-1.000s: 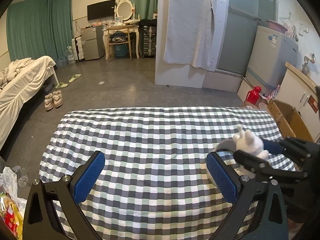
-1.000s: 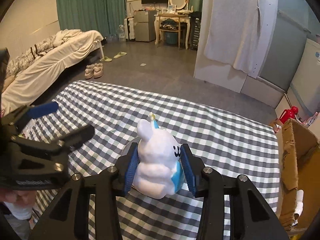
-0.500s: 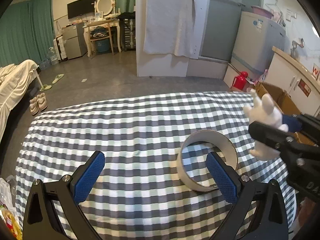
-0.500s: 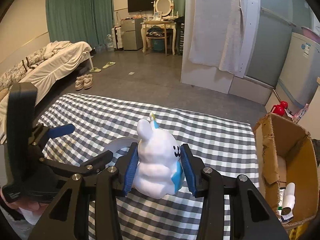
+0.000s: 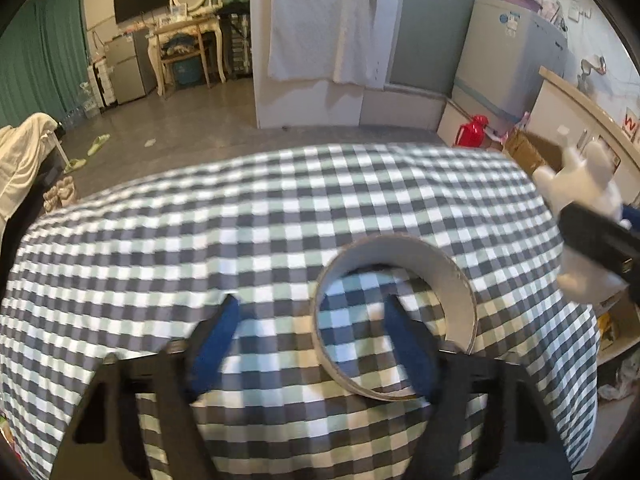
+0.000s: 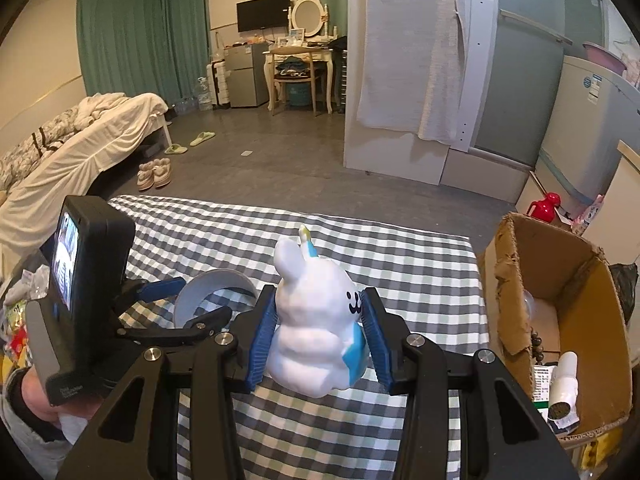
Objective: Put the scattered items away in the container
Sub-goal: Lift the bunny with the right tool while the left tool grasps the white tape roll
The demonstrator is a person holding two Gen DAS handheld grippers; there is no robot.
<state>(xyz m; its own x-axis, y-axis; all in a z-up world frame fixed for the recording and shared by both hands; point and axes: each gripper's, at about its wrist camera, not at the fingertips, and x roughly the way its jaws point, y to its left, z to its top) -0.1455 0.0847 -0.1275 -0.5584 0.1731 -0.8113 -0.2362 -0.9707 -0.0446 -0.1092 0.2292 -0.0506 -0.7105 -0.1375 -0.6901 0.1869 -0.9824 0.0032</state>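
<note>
A checked tablecloth (image 5: 240, 240) covered the table, with an open cardboard box (image 6: 568, 280) past its right edge. The right gripper (image 6: 316, 332) clamped the white bunny figurine (image 6: 312, 320). The left gripper (image 5: 312, 332), jaws just closing, straddled the near wall of the tape ring (image 5: 400, 256) without gripping.
</note>
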